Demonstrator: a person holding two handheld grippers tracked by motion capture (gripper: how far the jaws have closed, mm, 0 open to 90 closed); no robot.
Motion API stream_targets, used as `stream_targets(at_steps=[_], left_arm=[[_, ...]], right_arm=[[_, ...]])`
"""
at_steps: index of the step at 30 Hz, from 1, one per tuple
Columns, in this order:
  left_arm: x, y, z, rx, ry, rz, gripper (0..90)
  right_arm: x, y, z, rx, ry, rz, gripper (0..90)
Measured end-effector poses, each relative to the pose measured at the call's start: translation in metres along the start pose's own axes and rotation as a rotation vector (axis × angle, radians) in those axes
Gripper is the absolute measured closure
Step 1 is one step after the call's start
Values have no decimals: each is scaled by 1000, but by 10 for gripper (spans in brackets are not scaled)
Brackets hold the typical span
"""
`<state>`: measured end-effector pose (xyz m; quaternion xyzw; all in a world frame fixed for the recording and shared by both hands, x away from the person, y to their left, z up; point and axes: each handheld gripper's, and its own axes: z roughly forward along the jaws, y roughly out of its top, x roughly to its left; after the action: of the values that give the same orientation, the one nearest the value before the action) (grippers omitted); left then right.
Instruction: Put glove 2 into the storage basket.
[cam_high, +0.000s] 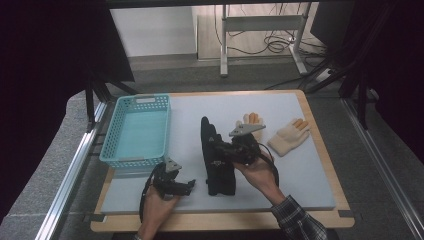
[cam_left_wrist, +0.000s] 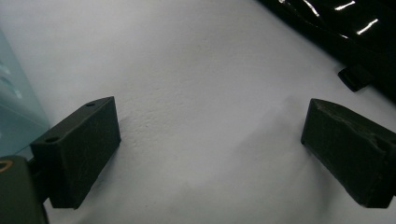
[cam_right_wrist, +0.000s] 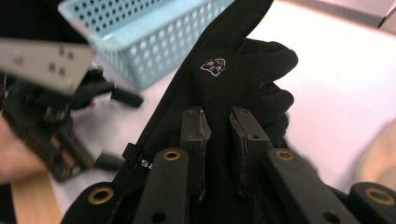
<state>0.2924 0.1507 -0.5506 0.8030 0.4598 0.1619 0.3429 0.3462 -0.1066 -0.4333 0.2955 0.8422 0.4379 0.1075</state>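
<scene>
Black glove (cam_right_wrist: 229, 88) clamped in right gripper (cam_right_wrist: 219, 135) jaws beside basket (cam_high: 137, 130); left gripper (cam_left_wrist: 210, 154) jaws apart over bare mat.

Grey table (cam_high: 300, 180), basket (cam_high: 137, 130), gloves (cam_high: 289, 136)

My matte black left gripper (cam_high: 187, 186) has blocky jaws and a grey three-cornered plate; my right gripper (cam_right_wrist: 218, 140) shows brass-ringed screw holes, and my right sleeve (cam_high: 299, 220) is dark plaid.
</scene>
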Motion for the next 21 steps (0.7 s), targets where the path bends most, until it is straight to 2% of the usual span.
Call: stream_targets(at_steps=[1,7,10,11,13,14,16,21], left_arm=[[0,0,0,0,1,3,47],[0,0,0,2,3,7,47],[0,0,0,-3,3,0,46],[0,0,0,-2,3,0,47],[0,0,0,-2,2,0,47],[0,0,0,-2,2,0,47],[0,0,0,-2,2,-1,47],[0,0,0,0,4,3,47]], right_arm=[[2,-10,1,14,-6,5,753],[3,-39,13,34,3,55,749],[5,-48,20,34,-11,52,740],[6,-51,22,36,-29,40,725],[7,-55,27,40,-43,30,663],[7,-55,27,40,-43,30,663],[9,-60,29,57,-48,18,551],[1,-52,15,15,-72,17,512]])
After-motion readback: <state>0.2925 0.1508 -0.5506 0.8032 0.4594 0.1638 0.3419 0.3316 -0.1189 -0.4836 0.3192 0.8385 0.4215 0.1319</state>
